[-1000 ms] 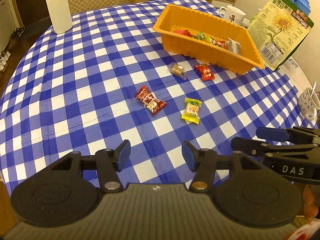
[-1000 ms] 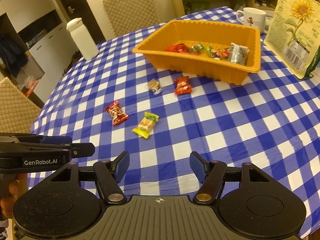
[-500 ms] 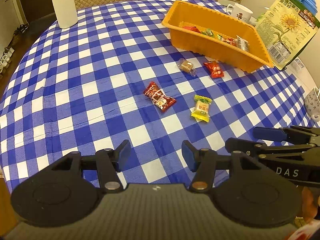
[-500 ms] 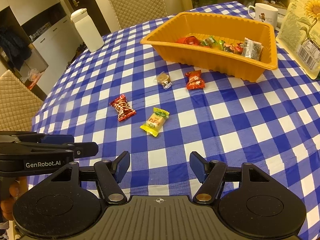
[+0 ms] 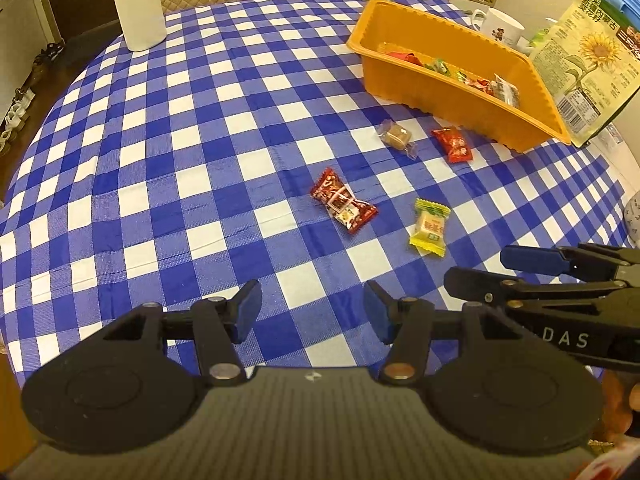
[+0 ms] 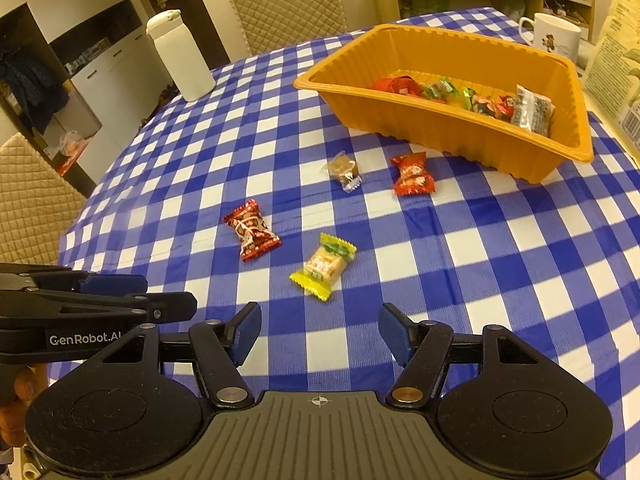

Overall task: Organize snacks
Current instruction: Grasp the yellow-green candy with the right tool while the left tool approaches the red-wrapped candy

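Several wrapped snacks lie loose on the blue checked tablecloth: a dark red candy (image 5: 343, 205) (image 6: 252, 230), a yellow one (image 5: 430, 227) (image 6: 324, 266), a brown clear-wrapped one (image 5: 397, 136) (image 6: 344, 169) and a bright red one (image 5: 453, 145) (image 6: 412, 174). Behind them an orange tray (image 5: 452, 100) (image 6: 440, 132) holds several snacks. My left gripper (image 5: 312, 312) is open and empty, short of the dark red candy. My right gripper (image 6: 320, 334) is open and empty, just short of the yellow candy.
A white bottle (image 5: 138, 4) (image 6: 182, 62) stands at the far left of the table. A white mug (image 5: 500, 30) (image 6: 556, 36) and a sunflower-print bag (image 5: 588, 68) stand behind the tray at the right. Quilted chairs (image 6: 288, 4) surround the table.
Both grippers have moved forward toward the loose snacks, which now appear closer. Both stay open and empty.
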The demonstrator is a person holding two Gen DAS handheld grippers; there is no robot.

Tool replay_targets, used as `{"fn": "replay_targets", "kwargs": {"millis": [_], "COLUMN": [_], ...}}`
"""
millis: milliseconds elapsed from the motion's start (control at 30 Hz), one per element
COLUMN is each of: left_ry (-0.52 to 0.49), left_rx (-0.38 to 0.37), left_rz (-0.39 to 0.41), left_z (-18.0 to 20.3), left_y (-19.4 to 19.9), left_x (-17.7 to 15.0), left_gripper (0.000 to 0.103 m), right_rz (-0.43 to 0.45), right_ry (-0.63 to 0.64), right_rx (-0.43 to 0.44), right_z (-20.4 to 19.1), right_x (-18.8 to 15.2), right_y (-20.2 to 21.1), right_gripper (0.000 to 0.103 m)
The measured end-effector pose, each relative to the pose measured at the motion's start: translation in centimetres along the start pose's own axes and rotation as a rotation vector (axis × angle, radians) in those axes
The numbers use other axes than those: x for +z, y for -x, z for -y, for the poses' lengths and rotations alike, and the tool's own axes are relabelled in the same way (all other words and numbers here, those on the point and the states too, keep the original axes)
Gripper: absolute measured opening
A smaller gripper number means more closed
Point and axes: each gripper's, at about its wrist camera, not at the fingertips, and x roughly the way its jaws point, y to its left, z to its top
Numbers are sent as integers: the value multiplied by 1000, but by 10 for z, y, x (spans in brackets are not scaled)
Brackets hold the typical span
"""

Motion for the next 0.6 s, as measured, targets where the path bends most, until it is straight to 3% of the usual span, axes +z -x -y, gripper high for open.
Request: {"fn": "replay_targets", "kwargs": {"millis": [233, 600], "left_ry": [10, 22], "left_rx": [7, 11], "left_rz": [1, -1], "left_z": [-6, -12], "left_y": [-4, -11], "left_x": [4, 9], "left_gripper": [54, 53], "right_rz": [0, -9], "right_ry": [16, 11], "right_rx": [-11, -37], "right_z": [-5, -6], "right_x": [7, 19], "right_y": [-12, -34], "right_gripper": [54, 45]}}
